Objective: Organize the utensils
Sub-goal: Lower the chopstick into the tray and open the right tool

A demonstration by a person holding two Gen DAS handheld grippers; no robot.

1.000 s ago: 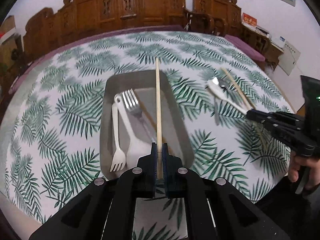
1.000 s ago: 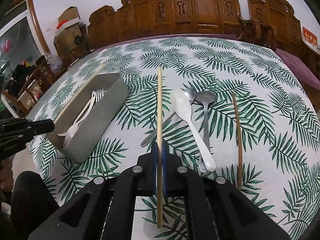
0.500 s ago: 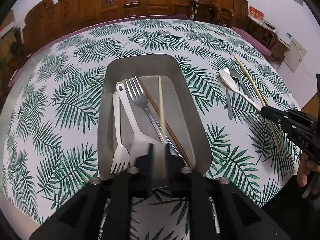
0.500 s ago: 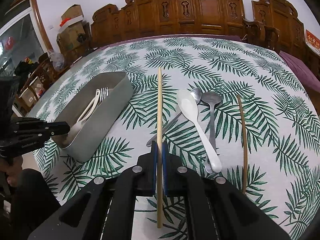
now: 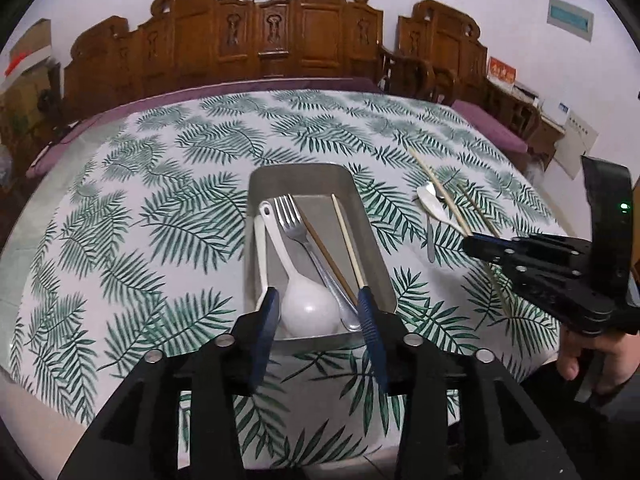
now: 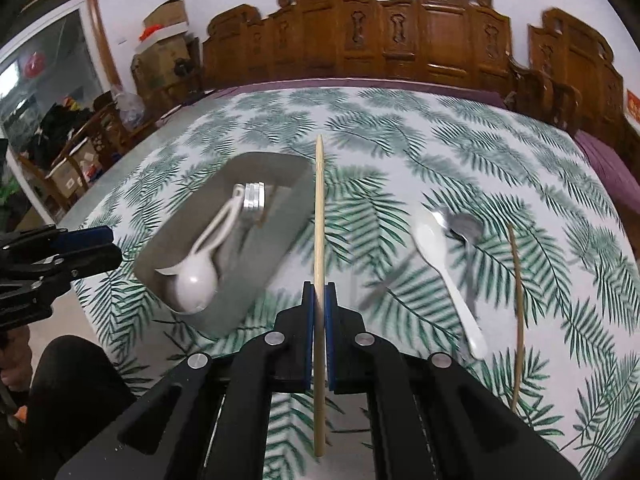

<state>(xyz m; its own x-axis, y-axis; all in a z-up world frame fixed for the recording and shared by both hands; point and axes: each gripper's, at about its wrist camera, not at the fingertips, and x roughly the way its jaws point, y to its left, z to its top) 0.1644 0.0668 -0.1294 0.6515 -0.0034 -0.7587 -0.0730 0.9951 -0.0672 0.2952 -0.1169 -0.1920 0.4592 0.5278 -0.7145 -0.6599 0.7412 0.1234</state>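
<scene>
Right wrist view has the right gripper point(image 6: 319, 300) clenched on a pale wooden chopstick point(image 6: 319, 216) pointing at 12 o'clock, the grey metal tray point(image 6: 260, 280) at 10 o'clock (long axis roughly parallel). Left gripper point(image 5: 318, 312) now gapes released; its chopstick point(image 5: 347, 238), clamped a second ago, lies in the tray.

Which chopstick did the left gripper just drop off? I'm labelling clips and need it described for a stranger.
Find the grey metal tray on the leaf-print tablecloth. Inside, right of the metal fork, lie two chopsticks. It is the pale chopstick nearest the right wall, lighter than the dark brown chopstick beside it.
</scene>
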